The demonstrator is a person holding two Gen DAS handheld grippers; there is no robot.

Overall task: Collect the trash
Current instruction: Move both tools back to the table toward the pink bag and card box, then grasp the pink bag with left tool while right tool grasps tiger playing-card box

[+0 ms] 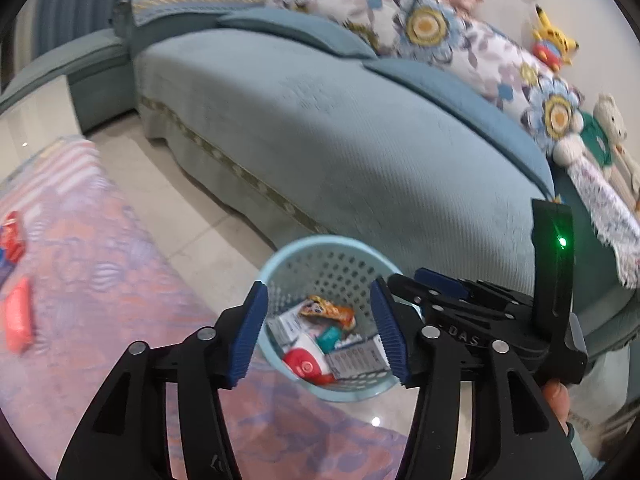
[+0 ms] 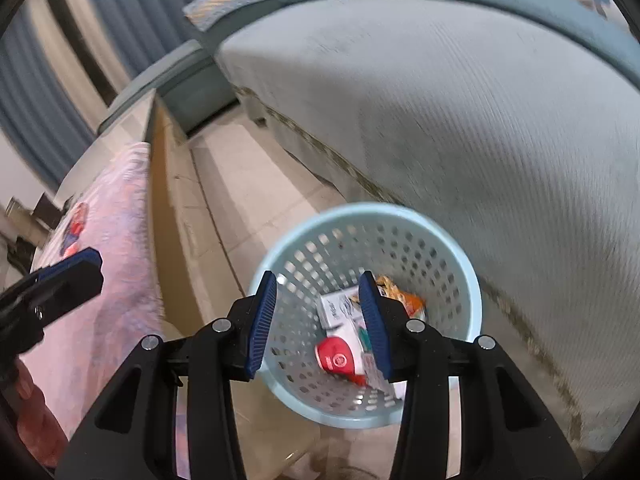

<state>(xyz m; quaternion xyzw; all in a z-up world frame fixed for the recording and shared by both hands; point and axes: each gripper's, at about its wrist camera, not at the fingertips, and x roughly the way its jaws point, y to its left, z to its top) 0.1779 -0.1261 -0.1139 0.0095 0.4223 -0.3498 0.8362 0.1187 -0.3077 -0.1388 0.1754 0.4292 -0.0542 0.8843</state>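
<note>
A light-blue perforated basket (image 1: 304, 246) (image 2: 360, 210) stands on the tiled floor between the sofa and the cloth-covered table. Inside lie a red-and-white round pack (image 1: 306, 364) (image 2: 340, 356), an orange wrapper (image 1: 332, 312) (image 2: 412, 302) and white boxes (image 2: 340, 304). My left gripper (image 1: 318, 308) hangs open above the basket with nothing between its blue pads. My right gripper (image 2: 318, 292) is also open and empty over the basket, close beside the left one. A red packet (image 1: 16, 316) and a red-and-blue packet (image 1: 12, 236) (image 2: 76, 224) lie on the table.
A blue-grey sofa (image 1: 340, 120) with floral cushions (image 1: 424, 24) and plush toys (image 1: 554, 40) fills the far side. The table's pink patterned cloth (image 1: 100, 280) runs along the left. Pale floor tiles (image 2: 240, 184) separate the two. Blue curtains (image 2: 132, 4) hang behind.
</note>
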